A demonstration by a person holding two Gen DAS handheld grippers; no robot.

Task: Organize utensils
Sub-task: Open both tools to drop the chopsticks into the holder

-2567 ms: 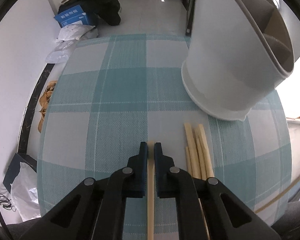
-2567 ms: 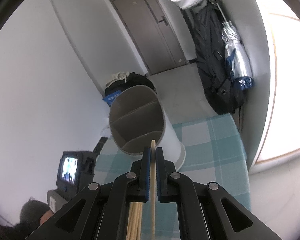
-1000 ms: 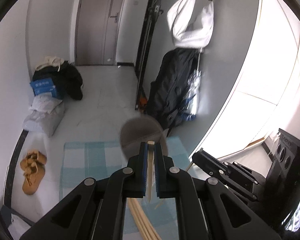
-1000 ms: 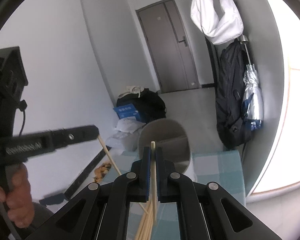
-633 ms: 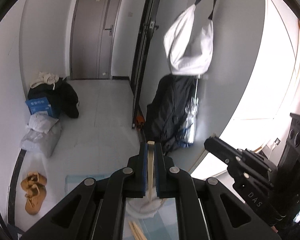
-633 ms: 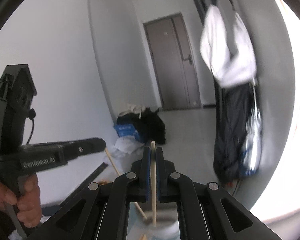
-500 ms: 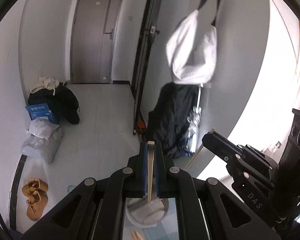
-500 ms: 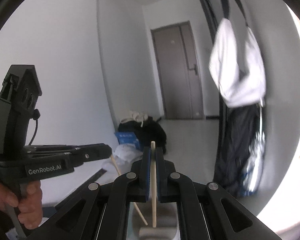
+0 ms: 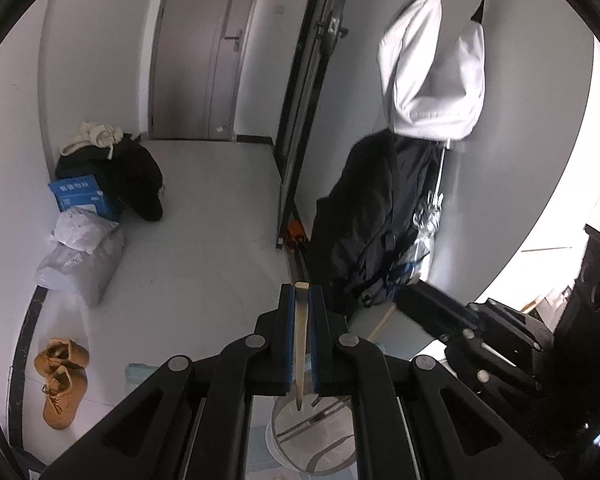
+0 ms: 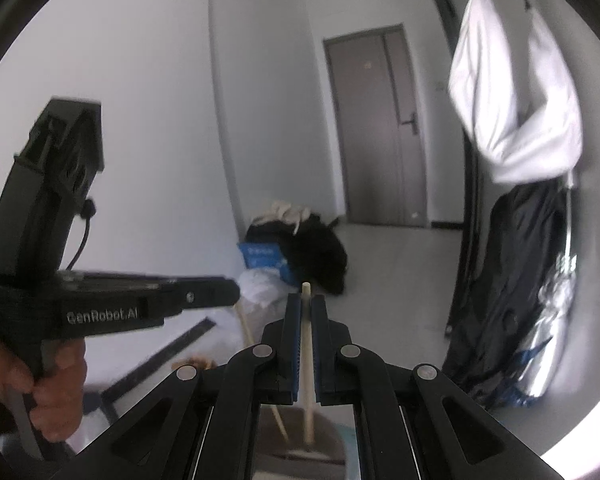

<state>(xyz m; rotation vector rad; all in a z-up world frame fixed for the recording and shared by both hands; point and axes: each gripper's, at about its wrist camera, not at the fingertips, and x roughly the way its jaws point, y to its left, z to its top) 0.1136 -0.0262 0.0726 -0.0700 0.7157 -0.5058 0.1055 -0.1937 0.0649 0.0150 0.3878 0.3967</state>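
My left gripper (image 9: 301,294) is shut on a wooden chopstick (image 9: 300,344) held upright; its lower end hangs over the open top of the white utensil holder (image 9: 312,440) seen below between the gripper arms. My right gripper (image 10: 306,304) is shut on a second wooden chopstick (image 10: 308,364), whose lower end points down at the holder's grey rim (image 10: 300,440). The left gripper shows in the right wrist view (image 10: 204,296) with its chopstick (image 10: 256,356) slanting down toward the holder. The right gripper shows in the left wrist view (image 9: 412,296).
A corner of the teal checked tablecloth (image 9: 140,372) shows beneath the holder. On the floor lie tan boots (image 9: 60,384), white bags (image 9: 80,248), a blue box (image 9: 80,196) and black clothes (image 9: 132,176). A white bag (image 9: 432,72) and dark coat (image 9: 372,216) hang on the wall.
Both grippers have risen from the table and tipped their chopsticks upright above the holder. The holder now sits below, between the arms of each gripper.
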